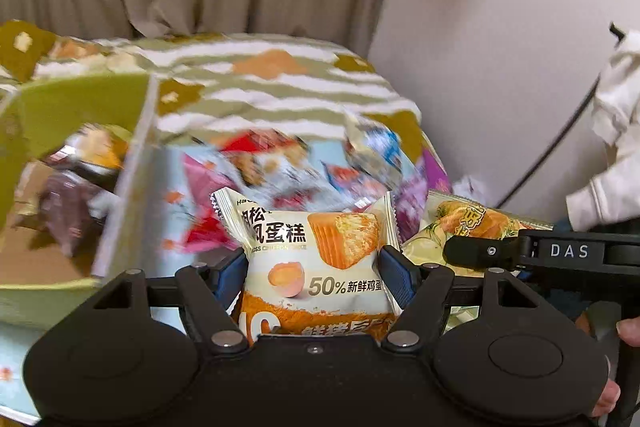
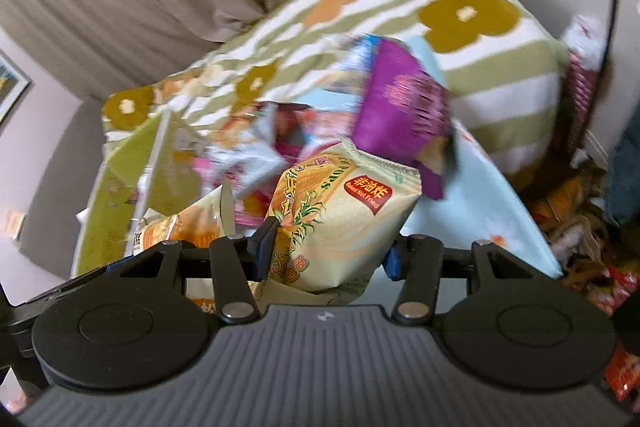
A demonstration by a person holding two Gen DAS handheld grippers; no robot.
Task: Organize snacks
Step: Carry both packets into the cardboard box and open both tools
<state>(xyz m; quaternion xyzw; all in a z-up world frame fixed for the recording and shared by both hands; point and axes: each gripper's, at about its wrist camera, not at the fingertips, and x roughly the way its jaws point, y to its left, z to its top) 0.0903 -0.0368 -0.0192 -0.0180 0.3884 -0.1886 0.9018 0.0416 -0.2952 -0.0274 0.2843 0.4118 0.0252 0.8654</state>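
Right hand-held gripper (image 2: 326, 247), pale corn-printed packet (image 2: 344, 219)

Corn-snack packet (image 2: 344, 223) between right hand-held gripper (image 2: 326, 255) pads.

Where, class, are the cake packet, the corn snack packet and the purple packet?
cake packet (image 1: 316, 267), left wrist view, front panel.
corn snack packet (image 2: 344, 223), right wrist view, front face.
purple packet (image 2: 400, 107), right wrist view, front face.

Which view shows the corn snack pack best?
The right wrist view: the corn snack pack sits centred between the right gripper's pads, its front readable. The left wrist view catches only its top part at the right, behind that gripper's finger.
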